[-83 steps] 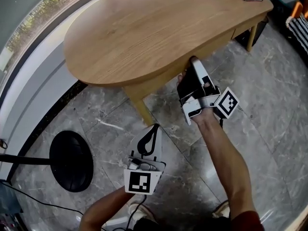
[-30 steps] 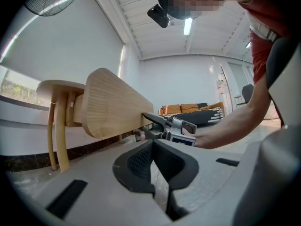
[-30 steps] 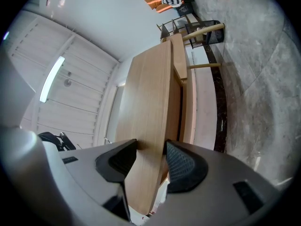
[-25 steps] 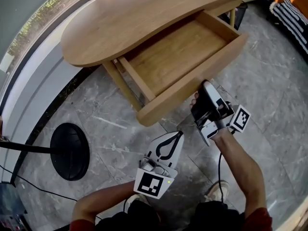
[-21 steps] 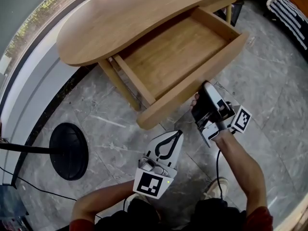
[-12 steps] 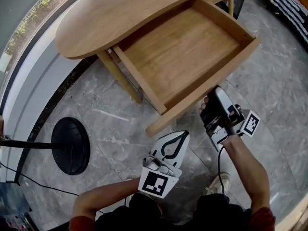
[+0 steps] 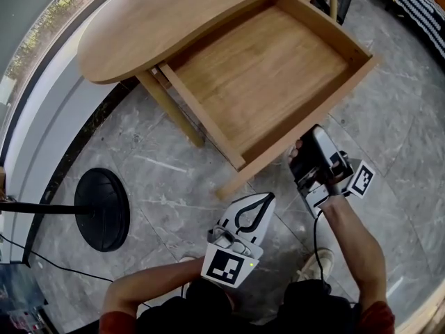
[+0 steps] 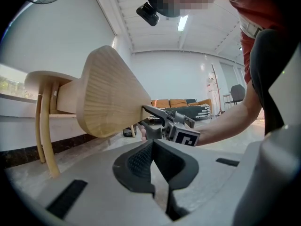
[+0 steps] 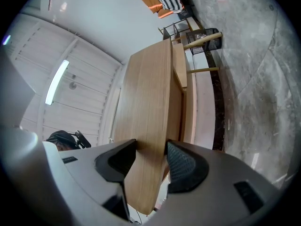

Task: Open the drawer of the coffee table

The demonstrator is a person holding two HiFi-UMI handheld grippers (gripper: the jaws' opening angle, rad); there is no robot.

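Shows one wooden drawer (image 7: pixel 257 75) standing open at upper centre under one coffee table (image 7: pixel 174 19), long axis running lower left to upper right, front facing lower right. Shows two grippers: right gripper (image 7: pixel 306 142) clamped on the drawer front, left gripper (image 7: pixel 266 198) closed tight, empty, bottom centre.

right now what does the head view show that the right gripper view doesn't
Only the head view: the bare wooden floor of the pulled-out drawer, the black round stand base, and the left gripper, jaws together. Only the right gripper view: the right gripper with jaws clamped on the light wooden drawer front, and a long ceiling light. Both: that drawer front, wooden table legs and the grey marble floor.
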